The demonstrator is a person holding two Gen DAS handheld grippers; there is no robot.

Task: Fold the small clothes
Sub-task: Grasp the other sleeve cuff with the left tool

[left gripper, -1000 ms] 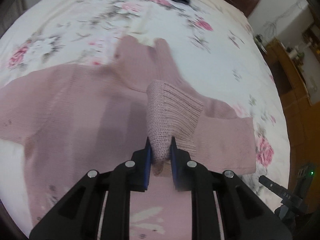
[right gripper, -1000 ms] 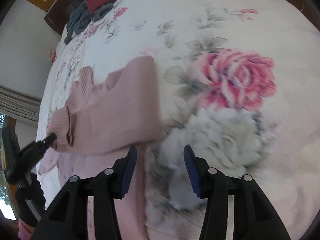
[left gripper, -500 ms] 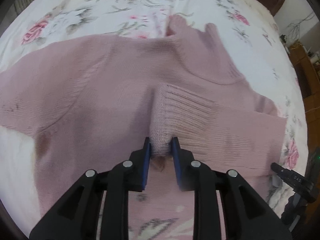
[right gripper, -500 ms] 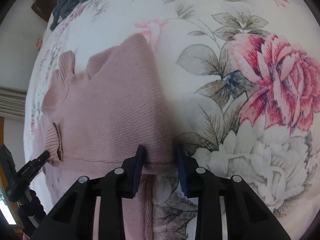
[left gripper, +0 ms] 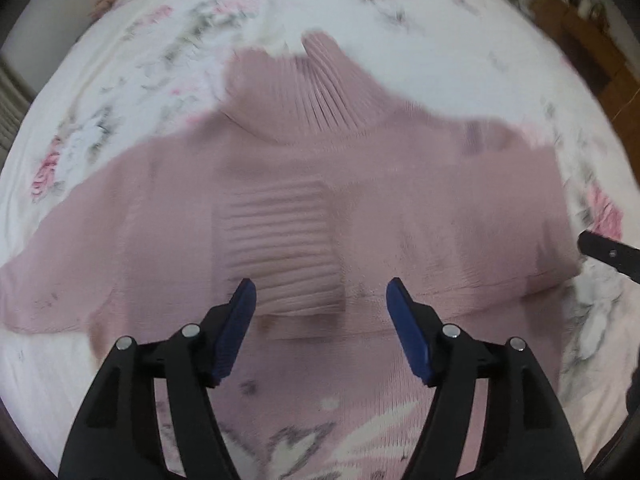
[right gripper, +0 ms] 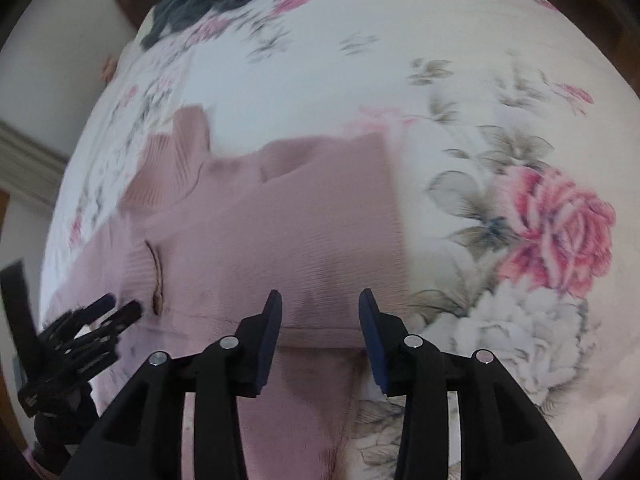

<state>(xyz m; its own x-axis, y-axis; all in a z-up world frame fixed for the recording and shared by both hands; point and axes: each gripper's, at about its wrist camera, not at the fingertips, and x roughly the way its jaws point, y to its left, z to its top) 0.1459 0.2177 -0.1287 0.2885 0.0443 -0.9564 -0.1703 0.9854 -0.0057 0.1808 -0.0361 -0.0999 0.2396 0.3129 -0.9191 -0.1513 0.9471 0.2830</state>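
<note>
Now both the left tongs (left gripper: 320,304) and right tongs (right gripper: 320,318) hover wide open, empty, over the pink sweater (left gripper: 400,208) lying on the bed (right gripper: 440,60). Its folded-in sleeve cuff (left gripper: 280,248) lies loose mid-chest; a careless regrasp could drag it out.

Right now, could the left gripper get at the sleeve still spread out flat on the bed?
Probably yes. The left gripper is open above the sweater, and the unfolded sleeve lies flat beside it with nothing over it.

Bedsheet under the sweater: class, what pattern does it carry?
White bedsheet printed with pink roses and grey-green leaves; clearest in the right wrist view.
</note>
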